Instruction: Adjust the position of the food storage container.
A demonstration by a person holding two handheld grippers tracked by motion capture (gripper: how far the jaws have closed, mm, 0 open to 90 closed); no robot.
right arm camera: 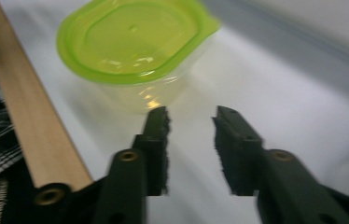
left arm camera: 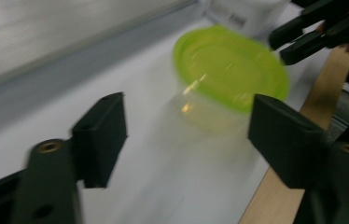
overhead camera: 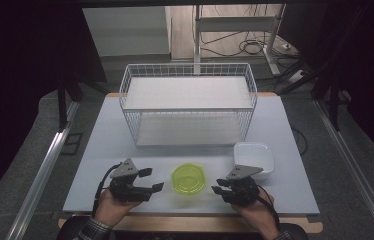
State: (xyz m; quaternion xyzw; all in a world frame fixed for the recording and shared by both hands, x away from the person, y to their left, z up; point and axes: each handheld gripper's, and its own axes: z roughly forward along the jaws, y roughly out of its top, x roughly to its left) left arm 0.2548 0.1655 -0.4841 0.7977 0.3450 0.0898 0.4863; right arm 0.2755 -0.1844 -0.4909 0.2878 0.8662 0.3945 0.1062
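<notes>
Setting: dark room surrounding a white tabletop (overhead camera: 110, 145) with a wooden near edge; cables are lying on the floor beyond.
Left jaws: the left gripper (overhead camera: 151, 180) is hovering left of the container, its jaws standing wide apart with nothing between them, pointing right toward it.
Right jaws: the right gripper (overhead camera: 218, 189) is hovering right of the container, its jaws parted a little and gripping nothing, aiming left at it.
Container: a clear tub with a lime-green lid (overhead camera: 188, 178) is sitting upright on the tabletop near the front edge, between the two grippers and touching neither; the lid is lying flat on top.
Why so placed: both grippers are facing the tub from opposite sides, likely so one can steady the body while the other is working the lid.
Bowl: a white square bowl (overhead camera: 270, 156) is resting just right of and beyond the tub, apparently empty.
Basket: a white wire basket (overhead camera: 125, 87) is standing farther back at the centre, open-topped, probably waiting as a destination.
Person: hands and plaid cuffs are entering from the near edge.
</notes>
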